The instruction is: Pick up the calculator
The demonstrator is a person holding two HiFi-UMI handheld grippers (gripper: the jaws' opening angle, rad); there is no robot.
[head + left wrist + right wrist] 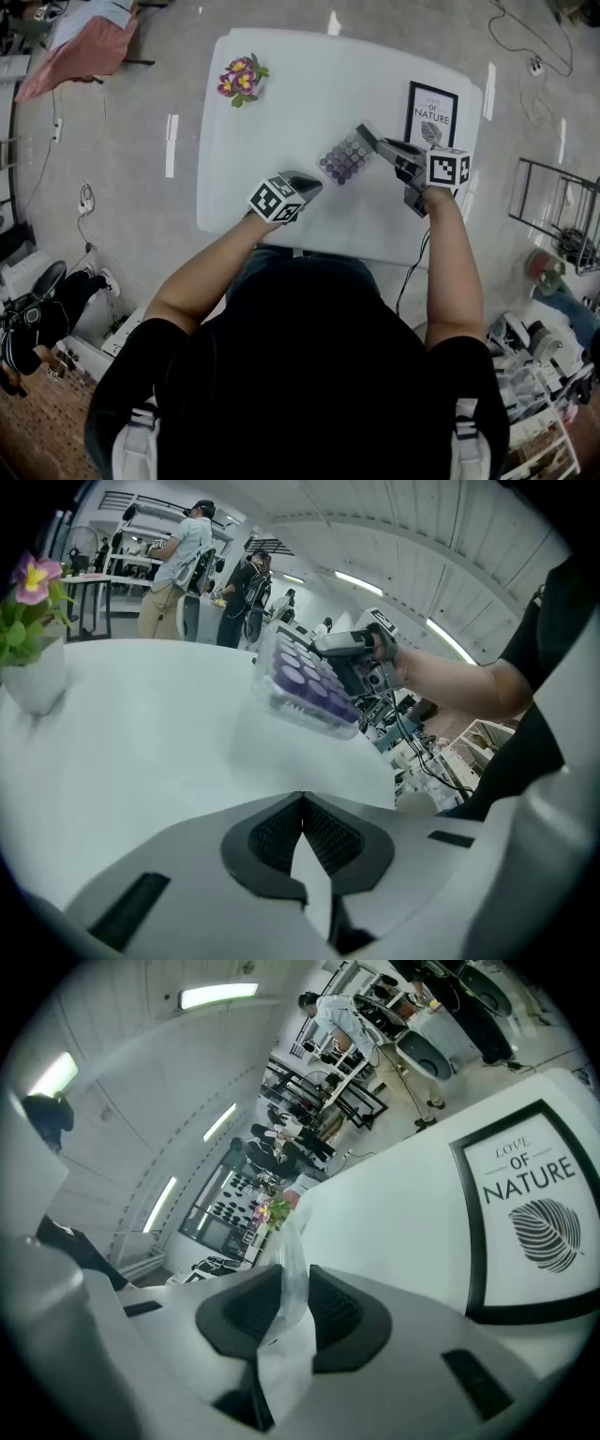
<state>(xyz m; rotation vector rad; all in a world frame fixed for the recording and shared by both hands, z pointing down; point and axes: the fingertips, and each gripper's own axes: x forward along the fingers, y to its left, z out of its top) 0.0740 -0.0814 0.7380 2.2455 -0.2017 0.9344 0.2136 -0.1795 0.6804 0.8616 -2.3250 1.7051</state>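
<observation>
The calculator (345, 157) is a clear slab with purple round keys. It hangs tilted above the white table (281, 84), and my right gripper (375, 142) is shut on its right end. In the right gripper view its clear edge (291, 1269) stands pinched between the dark pads. From the left gripper view the calculator (305, 682) shows in the air with the right gripper (361, 649) on it. My left gripper (309, 183) hovers near the table's front, left of the calculator, apart from it. Its tips (302, 803) meet, with nothing between them.
A small white pot of pink and yellow flowers (242, 80) stands at the table's far left. A black-framed leaf print (431, 114) lies flat at the far right, just beyond the right gripper. Cables and a wire rack (558, 211) lie on the floor to the right.
</observation>
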